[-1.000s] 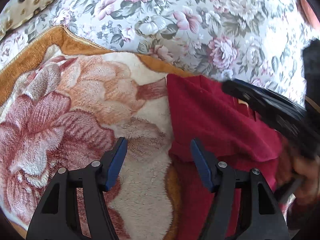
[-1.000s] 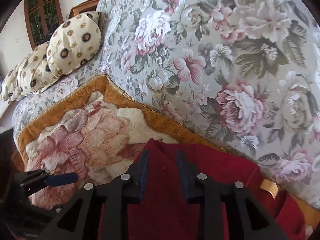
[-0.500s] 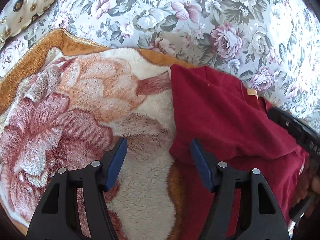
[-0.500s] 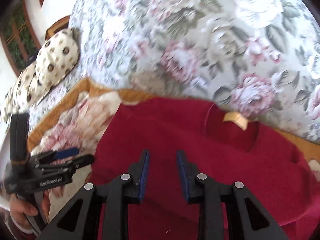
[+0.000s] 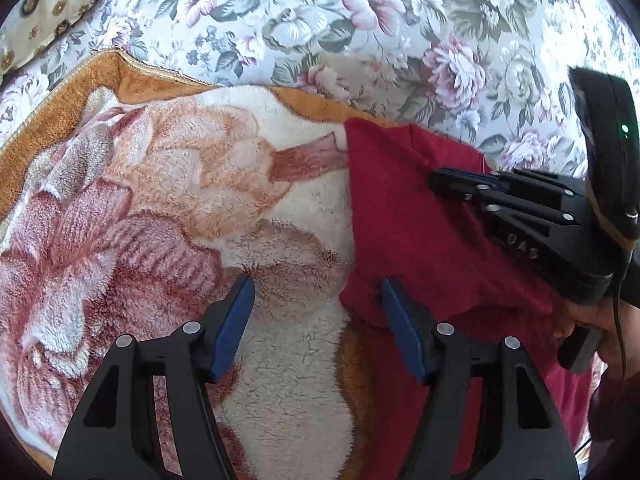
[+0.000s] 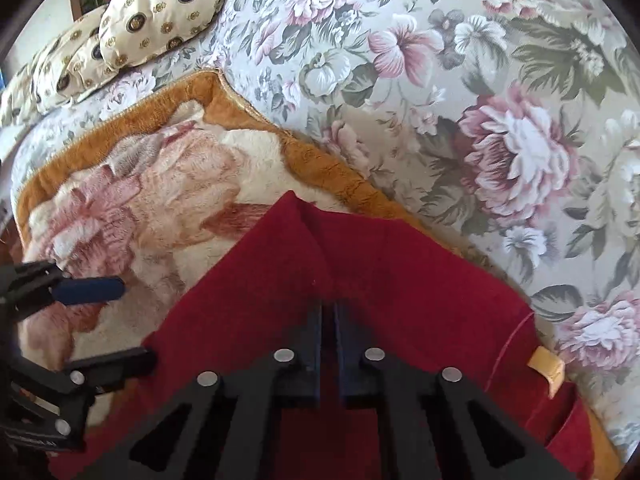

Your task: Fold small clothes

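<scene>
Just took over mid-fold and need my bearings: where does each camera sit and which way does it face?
Left wrist: on the left gripper, angled down at the plush blanket and the red garment; open jaws, with the right gripper and a hand showing.
Right wrist: on the right gripper, angled down over the garment toward the floral sofa back; jaws shut.
Both share garment, blanket, sofa and patterned cushion.

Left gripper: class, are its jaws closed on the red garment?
No: the left gripper stands open, one finger over the blanket, the other at the red garment edge.
</scene>
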Demonstrator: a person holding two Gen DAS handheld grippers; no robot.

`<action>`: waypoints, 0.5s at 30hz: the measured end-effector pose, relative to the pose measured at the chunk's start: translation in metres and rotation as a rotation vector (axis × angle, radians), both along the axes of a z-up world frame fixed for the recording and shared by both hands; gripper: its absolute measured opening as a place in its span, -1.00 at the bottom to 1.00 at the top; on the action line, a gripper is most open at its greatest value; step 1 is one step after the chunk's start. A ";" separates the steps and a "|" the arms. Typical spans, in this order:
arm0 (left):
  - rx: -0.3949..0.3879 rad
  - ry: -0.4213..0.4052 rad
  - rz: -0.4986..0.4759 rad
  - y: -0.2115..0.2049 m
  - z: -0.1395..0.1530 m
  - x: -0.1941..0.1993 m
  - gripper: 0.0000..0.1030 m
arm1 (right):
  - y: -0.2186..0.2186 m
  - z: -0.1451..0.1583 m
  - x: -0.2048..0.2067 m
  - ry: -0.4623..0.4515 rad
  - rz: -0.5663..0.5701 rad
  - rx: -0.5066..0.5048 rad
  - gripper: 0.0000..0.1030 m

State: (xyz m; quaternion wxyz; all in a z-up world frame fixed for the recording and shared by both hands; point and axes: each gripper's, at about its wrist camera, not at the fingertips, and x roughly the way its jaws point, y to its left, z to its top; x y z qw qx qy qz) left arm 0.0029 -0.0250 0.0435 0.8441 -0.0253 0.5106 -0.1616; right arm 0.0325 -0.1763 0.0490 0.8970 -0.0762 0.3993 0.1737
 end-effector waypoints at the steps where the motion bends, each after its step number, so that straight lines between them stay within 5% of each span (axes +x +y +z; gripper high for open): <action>1: -0.020 -0.011 0.013 0.004 0.003 0.000 0.28 | -0.011 0.004 0.000 -0.001 -0.043 0.044 -0.93; 4: -0.064 -0.026 0.058 0.013 0.007 0.001 0.28 | -0.028 -0.005 0.009 0.021 -0.185 0.046 -0.97; 10: -0.071 -0.002 0.056 0.011 0.002 0.005 0.28 | -0.041 -0.007 -0.005 0.032 -0.226 0.109 -0.94; 12: -0.080 -0.009 0.046 0.009 0.004 0.003 0.28 | -0.063 0.006 -0.032 0.007 -0.264 0.175 -0.71; 15: -0.085 -0.025 0.036 0.007 0.008 0.002 0.28 | -0.107 0.016 -0.083 -0.045 -0.388 0.138 -0.29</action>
